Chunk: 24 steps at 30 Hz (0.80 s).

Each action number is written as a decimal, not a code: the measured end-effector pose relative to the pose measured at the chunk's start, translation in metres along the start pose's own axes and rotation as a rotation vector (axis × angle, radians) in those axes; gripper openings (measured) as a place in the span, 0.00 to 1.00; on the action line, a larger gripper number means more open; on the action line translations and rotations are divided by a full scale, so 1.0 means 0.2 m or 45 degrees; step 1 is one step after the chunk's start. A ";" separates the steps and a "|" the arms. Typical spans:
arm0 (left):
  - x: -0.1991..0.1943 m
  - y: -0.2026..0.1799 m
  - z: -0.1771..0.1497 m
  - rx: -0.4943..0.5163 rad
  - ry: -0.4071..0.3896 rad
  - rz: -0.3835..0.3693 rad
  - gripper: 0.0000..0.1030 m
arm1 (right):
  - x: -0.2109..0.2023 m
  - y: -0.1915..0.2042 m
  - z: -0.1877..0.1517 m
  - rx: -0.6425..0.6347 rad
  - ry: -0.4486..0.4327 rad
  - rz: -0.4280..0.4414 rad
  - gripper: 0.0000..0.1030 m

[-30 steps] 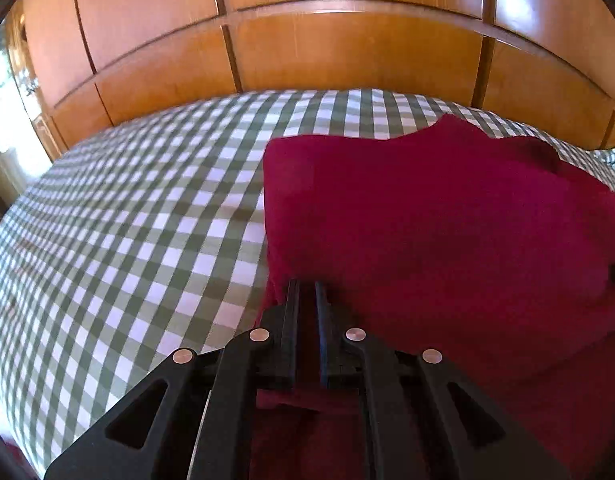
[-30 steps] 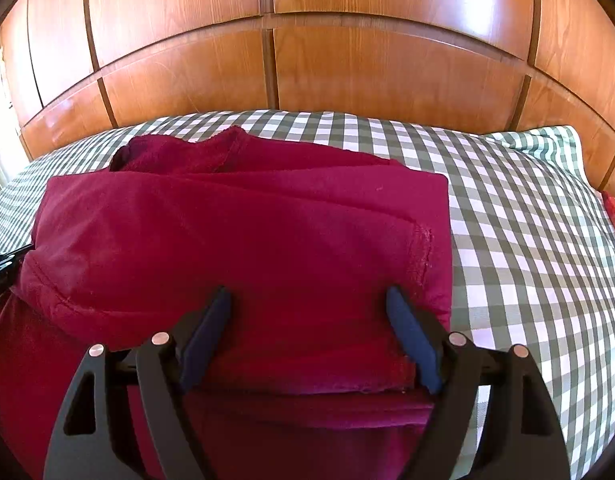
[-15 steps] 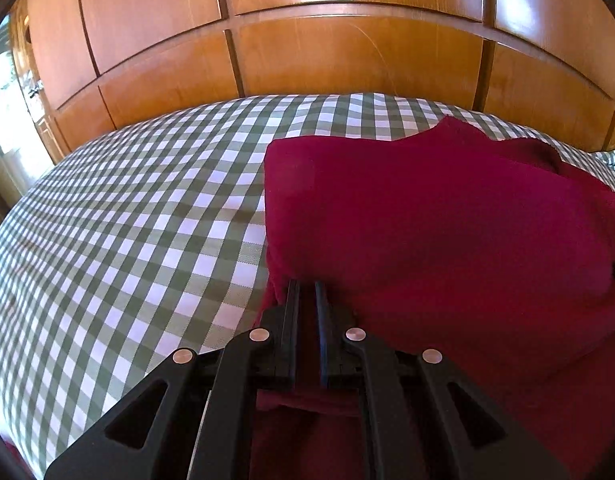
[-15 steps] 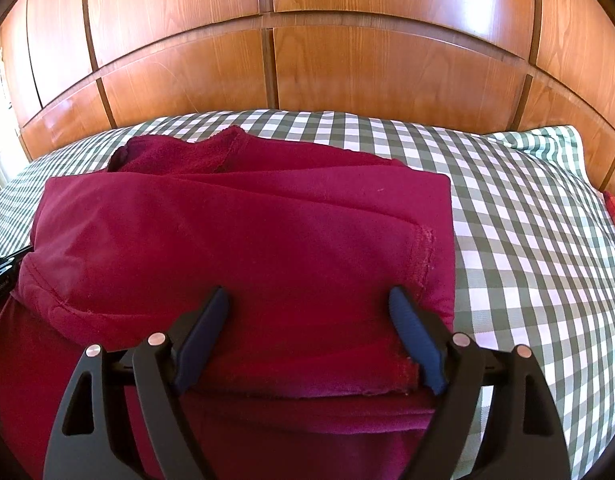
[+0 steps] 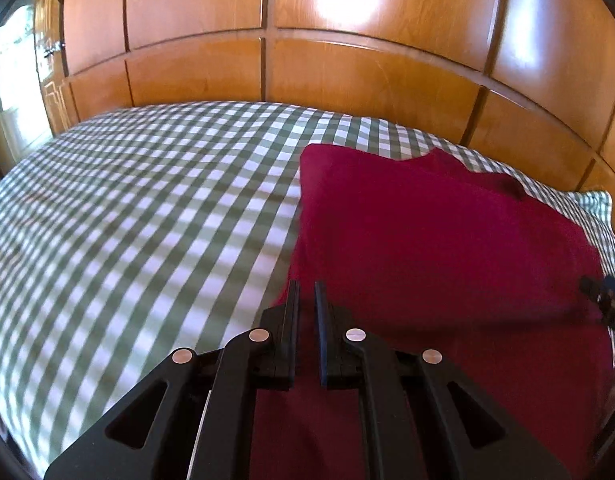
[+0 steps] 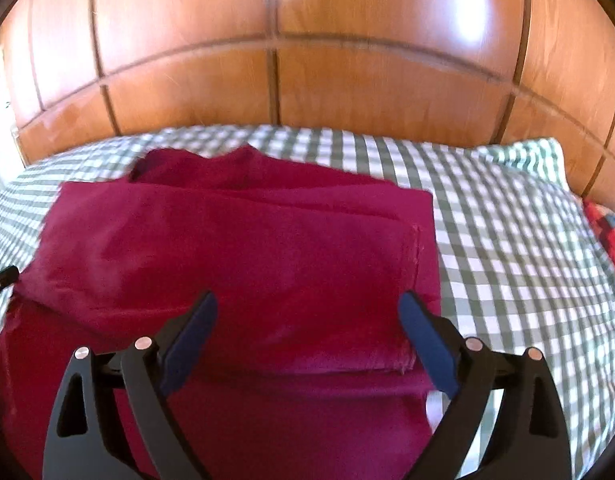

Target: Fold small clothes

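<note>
A dark red garment [image 5: 435,248] lies folded on the green-and-white checked bed cover [image 5: 147,216]. It also shows in the right wrist view [image 6: 235,264], with its top layer doubled over and a hem at the right. My left gripper [image 5: 306,300] hovers over the garment's near left edge, its jaws nearly together with a narrow gap and no cloth between them. My right gripper [image 6: 307,312] is wide open above the near edge of the folded layer and holds nothing. The tip of the right gripper shows at the right edge of the left wrist view [image 5: 605,304].
A wooden panelled headboard [image 5: 347,64] rises behind the bed. A checked pillow [image 6: 523,160] lies at the far right. A red patterned cloth [image 6: 607,232] peeks in at the right edge. Bright light falls from the left.
My left gripper has let go of the garment's edge, lifted and swung so the garment now sits further right. My right gripper has risen and drawn back, still open. Both views are blurred.
</note>
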State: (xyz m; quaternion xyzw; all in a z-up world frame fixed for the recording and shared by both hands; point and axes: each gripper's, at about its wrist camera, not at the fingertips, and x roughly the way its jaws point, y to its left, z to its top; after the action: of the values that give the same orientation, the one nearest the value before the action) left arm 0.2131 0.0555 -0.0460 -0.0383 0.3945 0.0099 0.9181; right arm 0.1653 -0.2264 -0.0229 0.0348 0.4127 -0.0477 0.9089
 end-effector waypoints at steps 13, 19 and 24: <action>-0.36 0.14 -0.36 -0.012 0.019 0.022 0.27 | -0.46 0.28 -0.22 -0.233 -0.048 0.008 0.97; -0.46 0.21 -0.46 -0.014 0.041 0.046 0.27 | -0.53 0.30 -0.30 -0.267 -0.029 0.015 0.97; -0.50 0.26 -0.55 -0.007 0.072 0.029 0.27 | -0.57 0.28 -0.34 -0.233 0.001 0.041 0.97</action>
State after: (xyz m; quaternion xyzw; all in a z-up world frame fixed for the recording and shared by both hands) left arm 0.0630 0.0993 -0.0519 -0.0365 0.4208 0.0202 0.9062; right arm 0.0463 -0.1573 0.0186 -0.0419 0.4151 0.0051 0.9088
